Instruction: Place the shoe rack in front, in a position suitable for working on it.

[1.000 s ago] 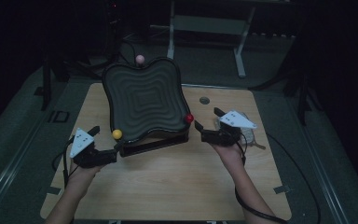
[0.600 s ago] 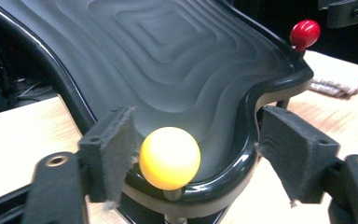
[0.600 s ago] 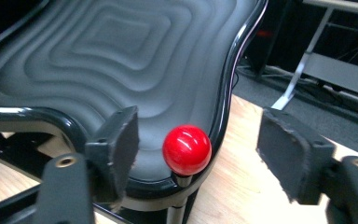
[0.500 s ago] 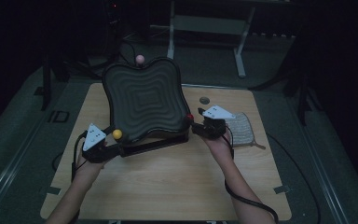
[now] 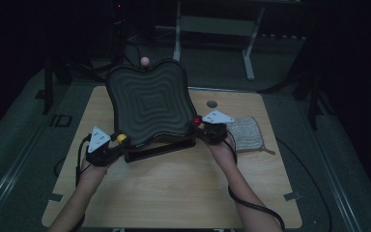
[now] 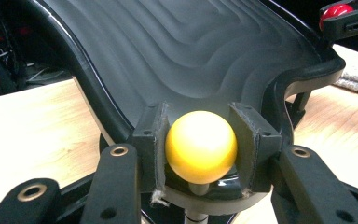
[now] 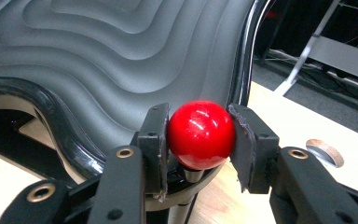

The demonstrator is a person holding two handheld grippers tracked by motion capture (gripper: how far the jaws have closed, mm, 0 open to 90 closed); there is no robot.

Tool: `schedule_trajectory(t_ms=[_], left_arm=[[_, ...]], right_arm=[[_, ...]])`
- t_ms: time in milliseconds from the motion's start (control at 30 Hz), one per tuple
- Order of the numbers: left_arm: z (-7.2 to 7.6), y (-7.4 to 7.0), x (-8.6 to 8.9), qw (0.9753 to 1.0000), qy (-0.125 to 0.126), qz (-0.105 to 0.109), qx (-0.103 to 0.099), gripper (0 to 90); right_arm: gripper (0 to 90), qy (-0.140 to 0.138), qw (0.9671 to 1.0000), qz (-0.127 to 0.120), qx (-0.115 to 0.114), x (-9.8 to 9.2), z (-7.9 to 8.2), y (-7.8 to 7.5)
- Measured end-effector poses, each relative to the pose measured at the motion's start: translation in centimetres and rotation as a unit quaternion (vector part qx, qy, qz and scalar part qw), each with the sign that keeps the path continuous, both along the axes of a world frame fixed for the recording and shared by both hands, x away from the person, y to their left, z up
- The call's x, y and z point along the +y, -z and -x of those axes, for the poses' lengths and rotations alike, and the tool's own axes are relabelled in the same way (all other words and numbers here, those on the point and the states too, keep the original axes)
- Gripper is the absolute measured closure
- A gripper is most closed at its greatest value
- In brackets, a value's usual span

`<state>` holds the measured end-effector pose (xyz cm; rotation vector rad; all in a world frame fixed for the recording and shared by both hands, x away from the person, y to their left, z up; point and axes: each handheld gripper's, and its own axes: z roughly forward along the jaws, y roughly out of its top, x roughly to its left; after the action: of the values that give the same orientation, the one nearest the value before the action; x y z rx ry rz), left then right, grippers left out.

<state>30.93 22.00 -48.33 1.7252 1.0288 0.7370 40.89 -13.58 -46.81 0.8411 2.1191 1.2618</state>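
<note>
A black tray (image 5: 149,104) with stepped wavy rings sits tilted on a dark stand (image 5: 159,149) on the wooden table (image 5: 183,183). It has ball knobs on stalks at its corners. My left gripper (image 5: 117,143) is shut on the yellow knob (image 5: 121,138) at the tray's near left corner, and both pads (image 6: 156,140) press the yellow knob (image 6: 200,145). My right gripper (image 5: 200,124) is shut on the red knob (image 5: 196,121) at the right corner, with the red knob (image 7: 200,134) between its pads (image 7: 154,140). A pink knob (image 5: 145,60) tops the far edge.
A grey knitted cloth (image 5: 244,134) lies right of my right hand. A small round disc (image 5: 212,104) is set in the table behind it, and this disc (image 7: 324,151) lies beyond the right jaw. Metal frame legs (image 5: 249,58) stand on the dark floor behind.
Both grippers have moved inward from beside the tray's near corners and now clasp the yellow and red knobs. The tray itself looks unmoved.
</note>
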Motion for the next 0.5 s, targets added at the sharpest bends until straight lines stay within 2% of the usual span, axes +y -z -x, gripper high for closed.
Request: schedule_trajectory(t_ms=[67, 167, 267, 500], left_arm=[[0.01, -0.03, 0.02, 1.0000, -0.001, 0.003, 0.002, 58.0], [0.19, -0.04, -0.17, 1.0000, -0.005, -0.009, -0.001, 58.1], [0.35, -0.08, -0.27, 0.9999, -0.004, -0.012, 0.000, 58.3], [0.89, -0.16, -0.59, 0.9999, -0.002, -0.010, 0.004, 58.4]], right_arm=[[59.7, 0.001, 1.0000, 0.003, 0.002, 0.05, -0.01, -0.09], [59.8, 0.002, 1.0000, 0.004, 0.002, 0.05, 0.06, -0.09], [59.9, 0.001, 1.0000, 0.000, 0.003, -0.06, 0.20, -0.06], [59.9, 0.001, 1.0000, 0.001, 0.007, -0.37, 0.74, -0.15]])
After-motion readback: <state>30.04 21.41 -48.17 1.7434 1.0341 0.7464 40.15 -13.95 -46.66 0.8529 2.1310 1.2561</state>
